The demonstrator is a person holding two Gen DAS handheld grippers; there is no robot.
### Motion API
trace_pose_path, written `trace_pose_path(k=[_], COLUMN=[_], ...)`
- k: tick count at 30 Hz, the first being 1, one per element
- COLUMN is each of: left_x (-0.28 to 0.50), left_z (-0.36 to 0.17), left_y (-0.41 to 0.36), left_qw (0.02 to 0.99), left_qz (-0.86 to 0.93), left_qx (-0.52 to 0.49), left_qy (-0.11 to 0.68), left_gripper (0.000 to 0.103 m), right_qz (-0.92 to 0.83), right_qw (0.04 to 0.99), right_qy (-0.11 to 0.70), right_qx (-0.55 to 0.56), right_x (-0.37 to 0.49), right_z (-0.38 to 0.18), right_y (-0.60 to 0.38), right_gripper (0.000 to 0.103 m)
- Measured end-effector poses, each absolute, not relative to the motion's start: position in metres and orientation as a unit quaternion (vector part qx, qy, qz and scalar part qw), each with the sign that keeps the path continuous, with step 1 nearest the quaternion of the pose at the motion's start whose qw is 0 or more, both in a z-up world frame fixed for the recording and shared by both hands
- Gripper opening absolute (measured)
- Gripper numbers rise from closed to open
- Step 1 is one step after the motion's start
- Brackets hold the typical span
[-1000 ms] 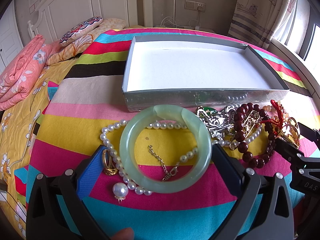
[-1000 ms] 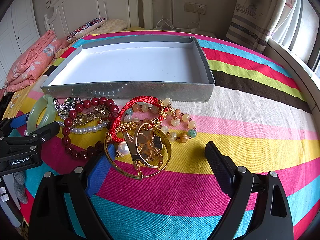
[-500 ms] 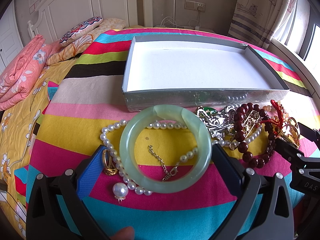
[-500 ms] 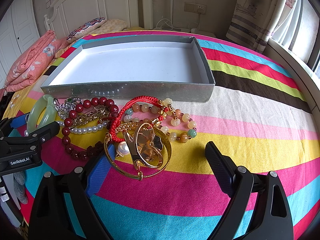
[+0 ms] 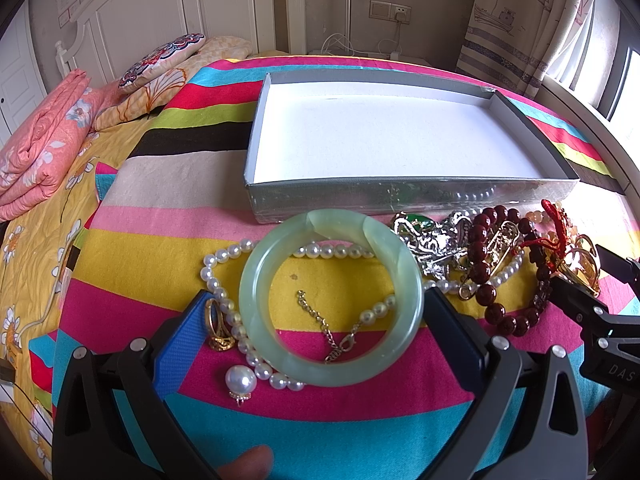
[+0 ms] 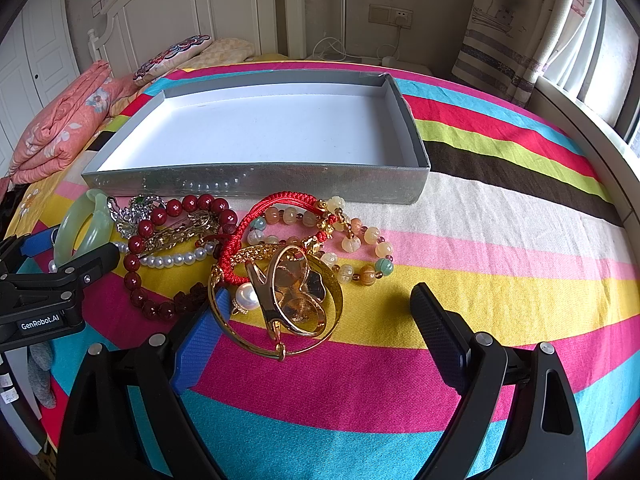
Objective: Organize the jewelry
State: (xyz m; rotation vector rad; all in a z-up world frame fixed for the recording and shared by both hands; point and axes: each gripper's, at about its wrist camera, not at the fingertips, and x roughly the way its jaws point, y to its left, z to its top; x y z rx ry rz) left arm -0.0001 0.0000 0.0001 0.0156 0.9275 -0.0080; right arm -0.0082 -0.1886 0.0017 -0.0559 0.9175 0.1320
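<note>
A pale green jade bangle [image 5: 280, 344] lies on the striped bedspread over a white pearl necklace [image 5: 224, 256], between the open fingers of my left gripper [image 5: 316, 320]; whether the pads touch it I cannot tell. A gold ring [image 5: 218, 326] and a pearl earring [image 5: 240, 380] lie by the left finger. My right gripper [image 6: 316, 320] is open, its left finger beside a gold bangle with a butterfly clip [image 6: 292, 296]. Dark red beads [image 6: 144, 232], a red cord bracelet [image 6: 256, 216] and a pale bead bracelet [image 6: 360, 240] lie in a heap. An empty silver tray [image 5: 400, 196] stands behind.
The bed has a white headboard [image 5: 160, 12], a folded pink quilt [image 5: 44, 136] and pillows [image 5: 160, 60] at the far left. A curtain and window [image 6: 580, 40] are at the right. The bed's right edge curves away near the window.
</note>
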Motion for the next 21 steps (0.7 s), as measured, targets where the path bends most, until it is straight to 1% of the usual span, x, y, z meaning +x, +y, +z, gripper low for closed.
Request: trace_pose_path(k=[14,21], left_x=[0.0011,-0.0034], left_z=[0.0008,0.0012], left_y=[0.0014,0.0016], left_qw=[0.893,0.89], left_qz=[0.003,-0.01], left_qx=[0.005,0.01], left_qy=[0.45,0.455], left_gripper=[0.101,0.101], right_qz=[0.064,0.114], right_qw=[0.894,0.881], right_qy=[0.443,0.457], right_qx=[-0.028,-0.054], right_x=[-0.0093,-0.0143], right_z=[0.0023,0.0065], right_y=[-0.1882,-0.1907], right_gripper=[0.087,0.087])
